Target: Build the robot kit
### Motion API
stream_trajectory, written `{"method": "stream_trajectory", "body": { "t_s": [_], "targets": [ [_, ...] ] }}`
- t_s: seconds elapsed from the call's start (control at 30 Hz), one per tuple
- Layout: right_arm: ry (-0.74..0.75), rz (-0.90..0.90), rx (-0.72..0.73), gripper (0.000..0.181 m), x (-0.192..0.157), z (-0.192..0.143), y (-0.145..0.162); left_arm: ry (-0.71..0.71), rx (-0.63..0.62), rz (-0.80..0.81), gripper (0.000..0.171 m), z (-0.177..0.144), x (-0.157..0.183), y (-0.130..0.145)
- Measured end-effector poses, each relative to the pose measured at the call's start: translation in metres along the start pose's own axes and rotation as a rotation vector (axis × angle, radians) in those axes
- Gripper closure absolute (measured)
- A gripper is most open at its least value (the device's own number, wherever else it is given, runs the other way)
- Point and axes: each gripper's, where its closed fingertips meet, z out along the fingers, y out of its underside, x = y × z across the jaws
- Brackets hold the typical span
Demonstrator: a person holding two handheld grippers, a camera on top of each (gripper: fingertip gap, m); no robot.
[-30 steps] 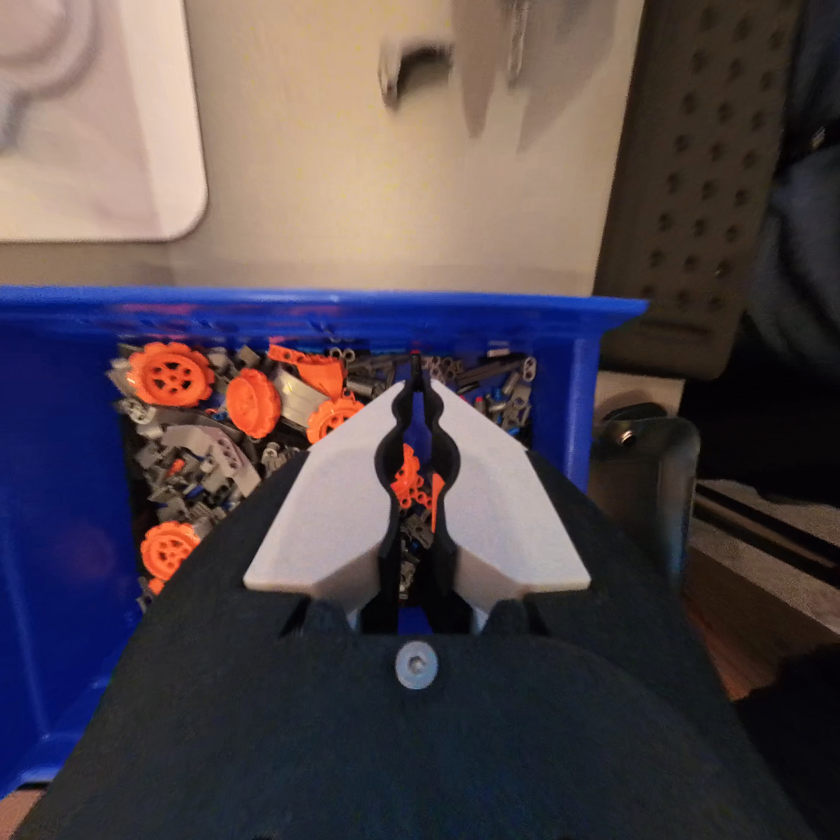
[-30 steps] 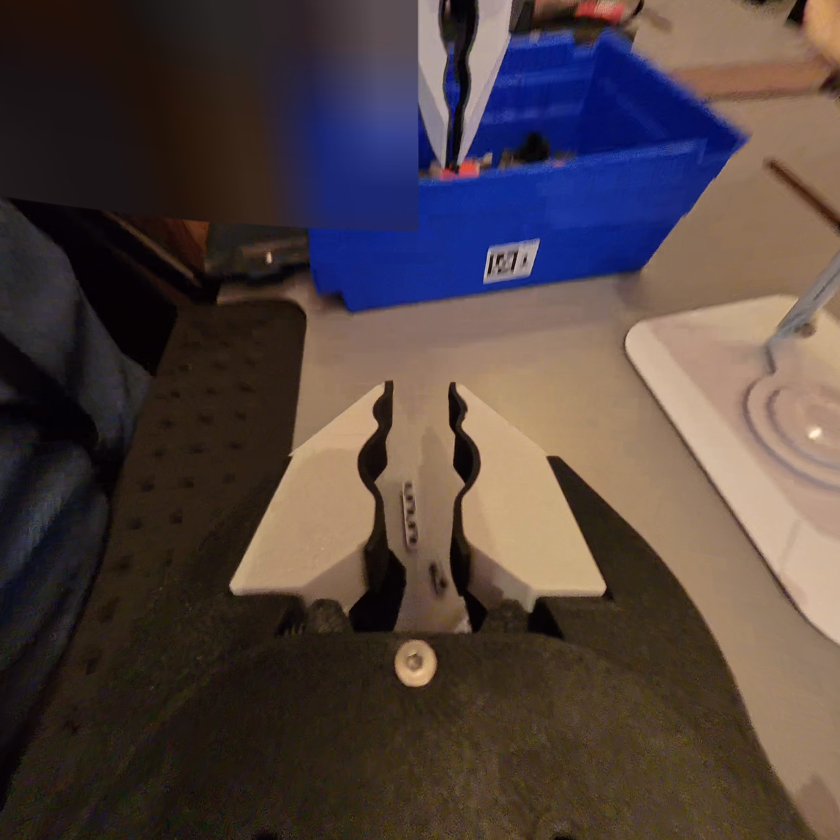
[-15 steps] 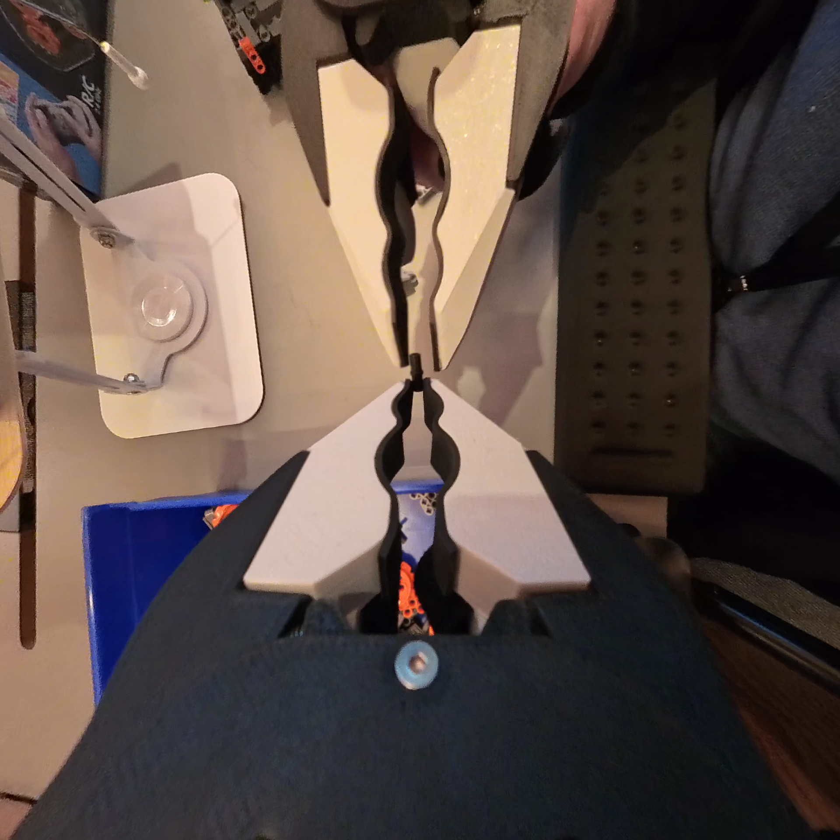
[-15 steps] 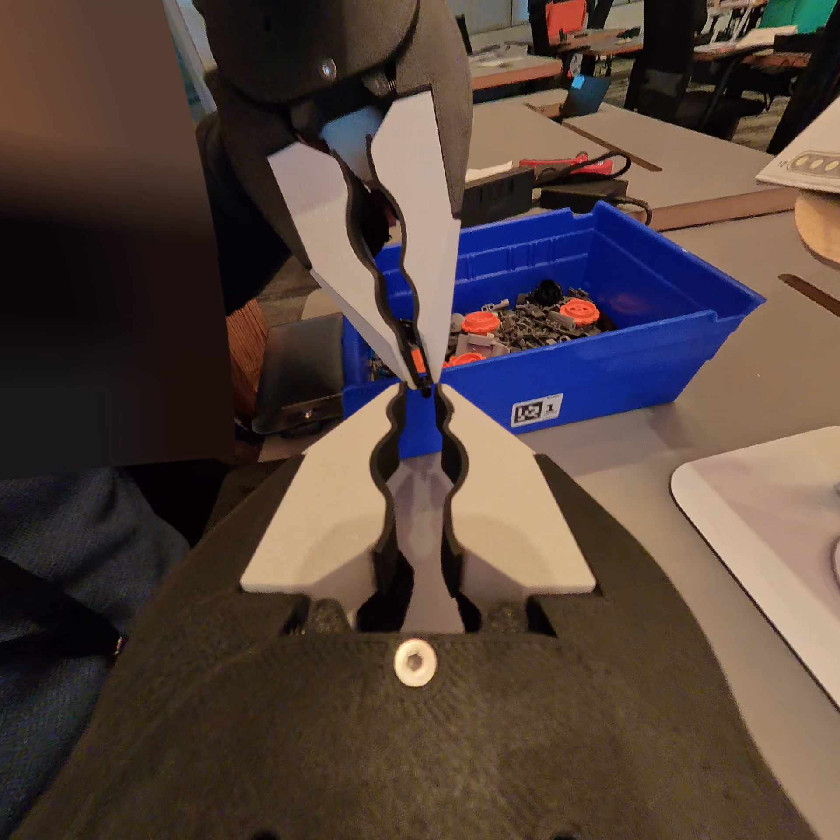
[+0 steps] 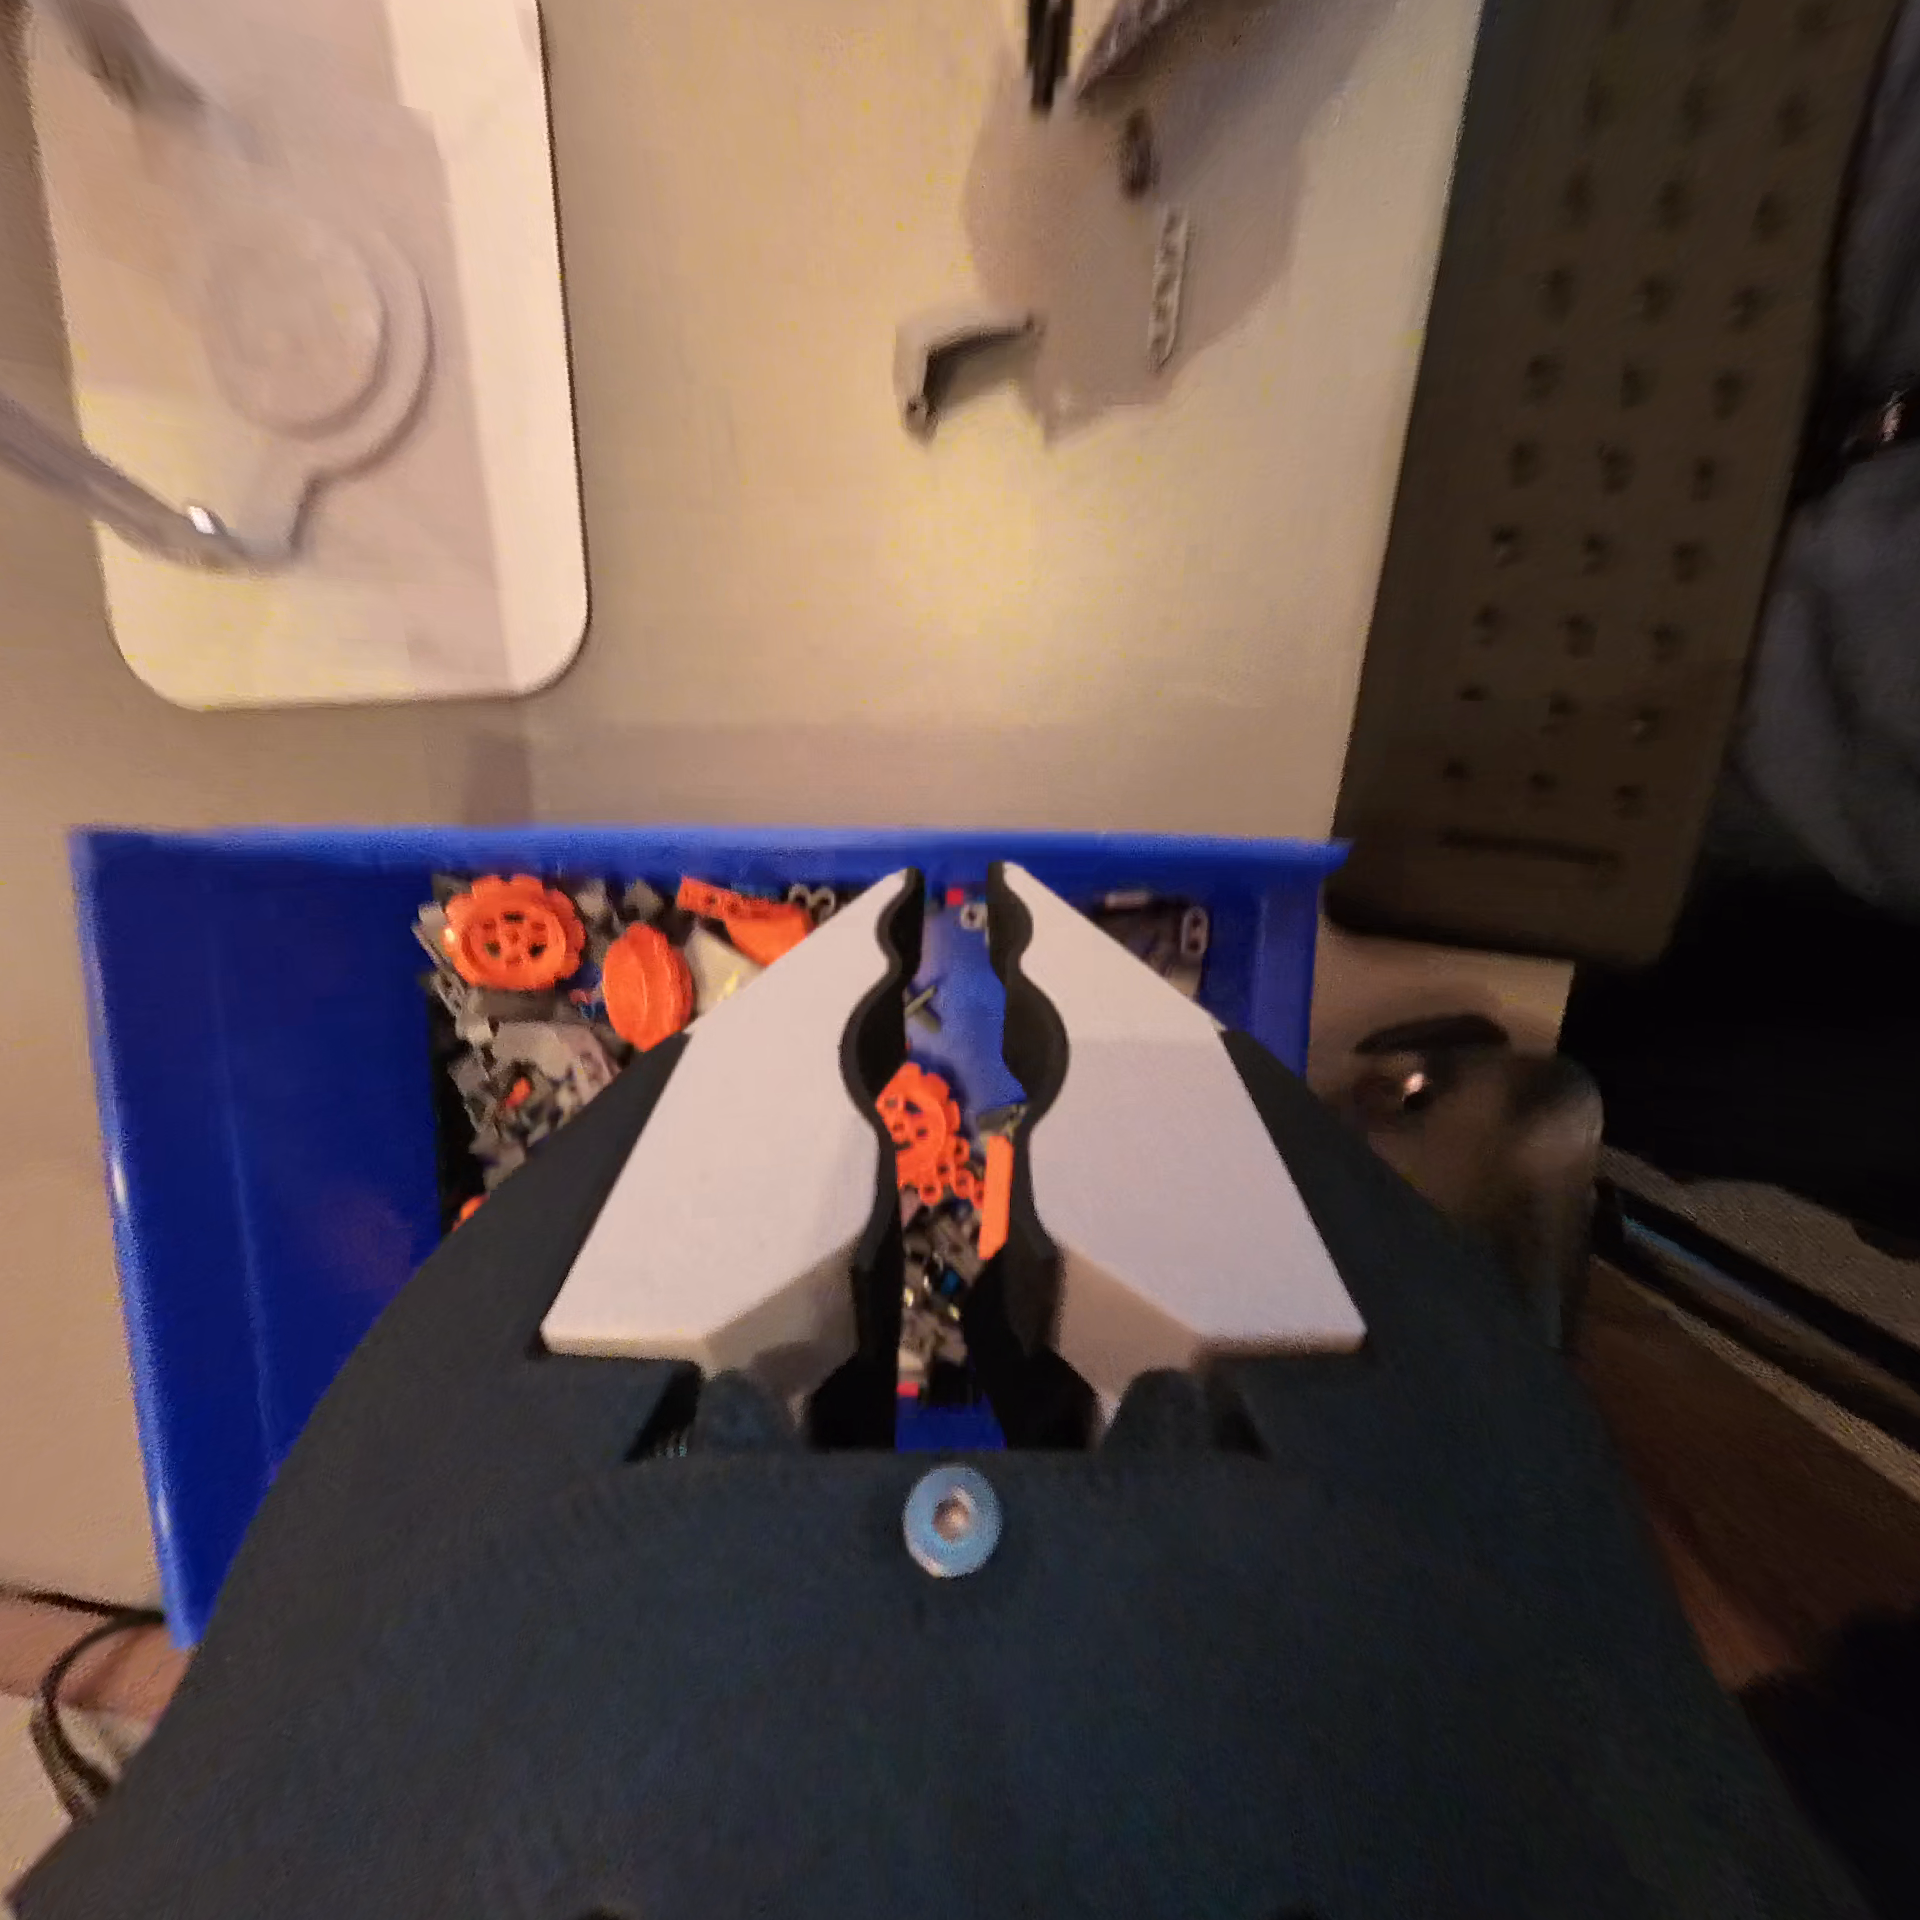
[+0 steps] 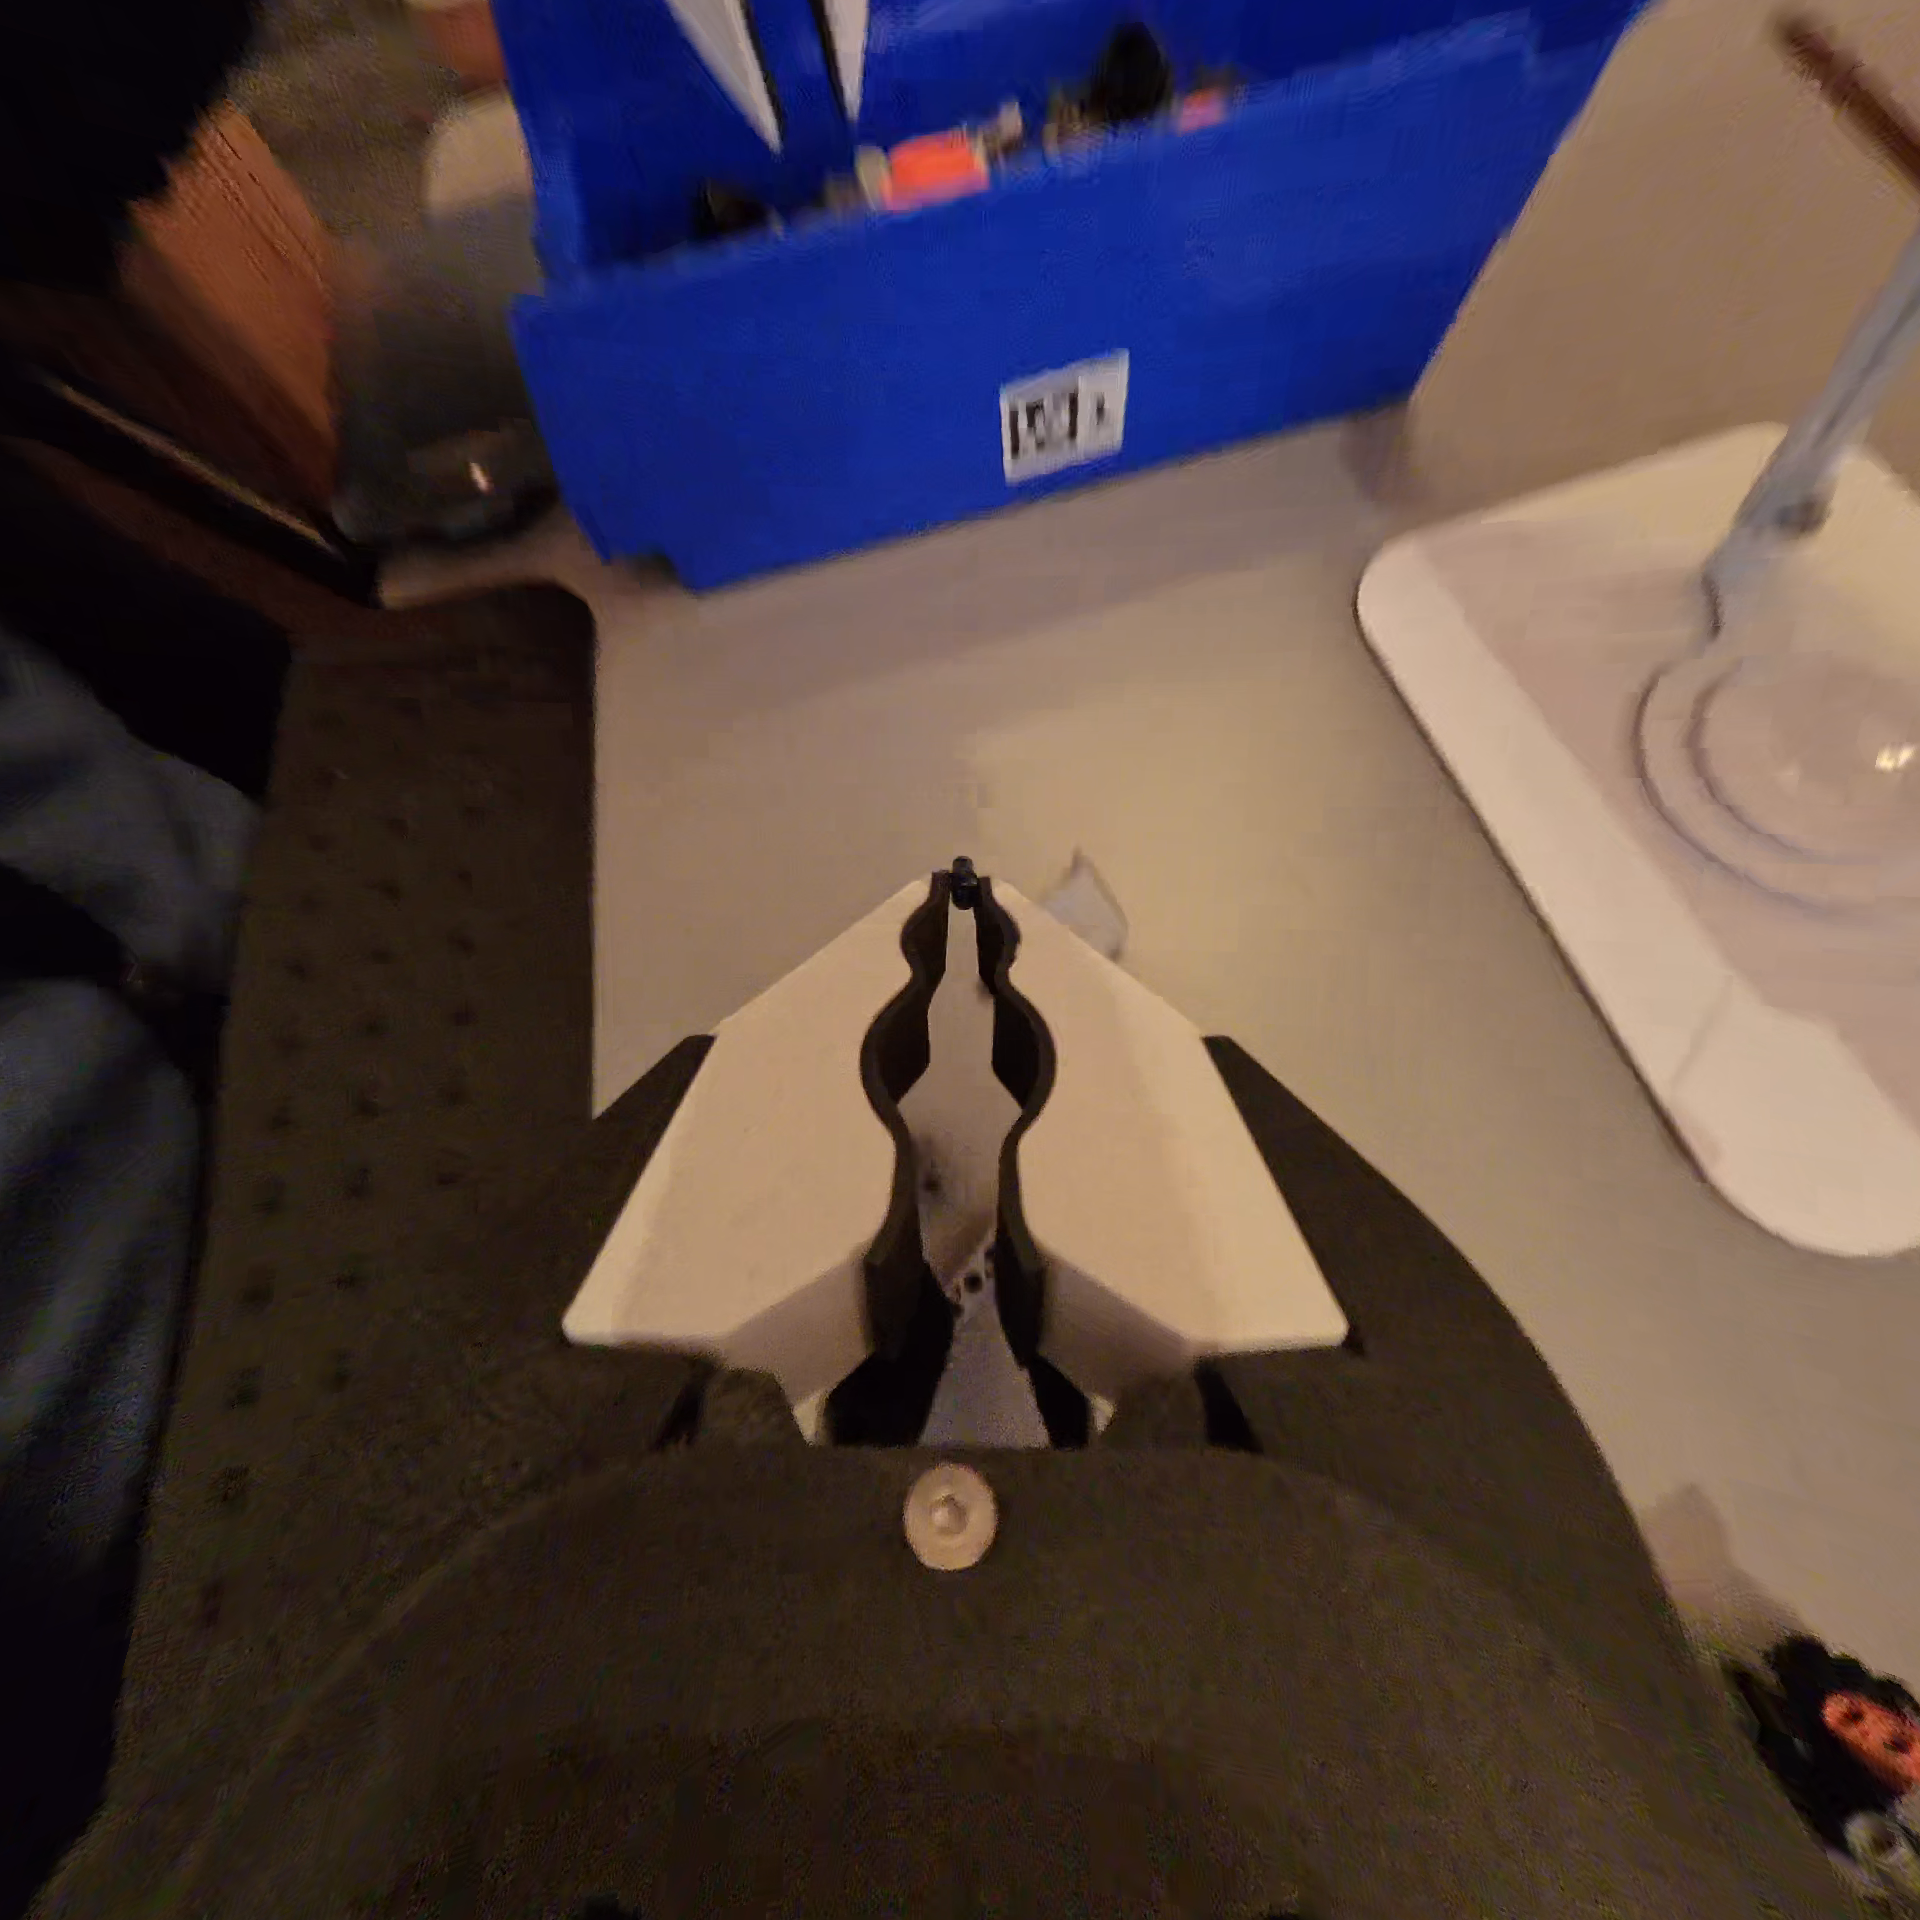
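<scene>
My right gripper (image 6: 961, 883) is shut on a small black pin (image 6: 962, 869) at its very tips and holds it low over the grey table (image 6: 1039, 707). A short grey beam with holes (image 6: 971, 1283) lies on the table under its fingers. My left gripper (image 5: 954, 883) is open and empty above the blue bin (image 5: 260, 1039), which holds orange wheels (image 5: 511, 930) and many small grey parts. The bin (image 6: 831, 395) stands beyond the right gripper in the right wrist view. The left gripper's tips (image 6: 810, 104) hang over it there.
A white lamp base (image 6: 1558, 779) stands right of the right gripper and also shows in the left wrist view (image 5: 343, 416). A black perforated mat (image 6: 416, 935) lies along the left. A small curved grey piece (image 5: 956, 358) lies on the table. Small black and orange parts (image 6: 1860, 1725) sit at lower right. The gap from one gripper's tips to the other's is roughly 15 cm.
Half a second ago both grippers met tip to tip on the black pin. Now the left has opened and gone back over the bin. The right has closed on the pin and lowered it.
</scene>
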Motion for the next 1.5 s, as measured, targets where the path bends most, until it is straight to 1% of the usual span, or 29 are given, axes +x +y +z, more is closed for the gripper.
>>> {"method": "stream_trajectory", "body": {
  "t_s": [0.1,0.13,0.2,0.27,0.33,0.4,0.47,0.57,0.7,0.8,0.87,0.9,1.03,1.33,1.43,1.5],
  "targets": [
    [-0.016,0.024,-0.129,0.179,0.003,0.012,0.032,0.057,-0.08,-0.048,0.155,0.004,-0.002,0.029],
    [-0.022,0.02,-0.157,0.179,0.001,0.016,0.039,0.064,-0.081,-0.066,0.15,0.006,-0.003,0.034],
    [-0.037,0.01,-0.202,0.179,-0.001,0.022,0.049,0.119,-0.075,-0.08,0.148,0.012,0.003,0.039],
    [-0.04,0.004,-0.239,0.179,-0.001,0.026,0.057,0.132,-0.102,-0.095,0.144,0.022,0.003,0.048],
    [-0.028,-0.007,-0.256,0.179,0.0,0.027,0.061,0.172,-0.118,-0.105,0.143,0.031,0.008,0.053],
    [-0.033,0.005,-0.258,0.173,0.0,0.028,0.063,0.203,-0.112,-0.099,0.151,0.037,0.012,0.054],
    [-0.038,0.013,-0.251,0.169,0.0,0.029,0.063,0.221,-0.127,-0.094,0.154,0.044,0.014,0.06],
    [-0.035,0.01,-0.256,0.17,0.002,0.03,0.065,0.268,-0.17,-0.091,0.157,0.056,0.021,0.07],
    [-0.04,0.019,-0.233,0.17,0.002,0.029,0.062,0.331,-0.207,-0.071,0.155,0.071,0.036,0.072],
    [-0.045,0.019,-0.222,0.17,0.002,0.029,0.06,0.307,-0.267,-0.074,0.151,0.08,0.035,0.079],
    [-0.049,0.018,-0.216,0.17,0.001,0.029,0.059,0.306,-0.267,-0.075,0.152,0.081,0.035,0.078],
    [-0.051,0.017,-0.213,0.171,0.0,0.029,0.059,0.294,-0.277,-0.08,0.157,0.082,0.033,0.079],
    [-0.052,0.012,-0.204,0.172,0.0,0.028,0.057,0.302,-0.273,-0.093,0.164,0.084,0.035,0.077],
    [-0.054,0.009,-0.181,0.172,-0.001,0.026,0.053,0.297,-0.254,-0.106,0.165,0.08,0.032,0.077],
    [-0.052,0.005,-0.144,0.169,-0.002,0.023,0.044,0.275,-0.235,-0.102,0.166,0.072,0.028,0.075],
    [-0.049,-0.002,-0.089,0.168,-0.004,0.02,0.029,0.251,-0.201,-0.106,0.166,0.06,0.023,0.071]
  ]
}}
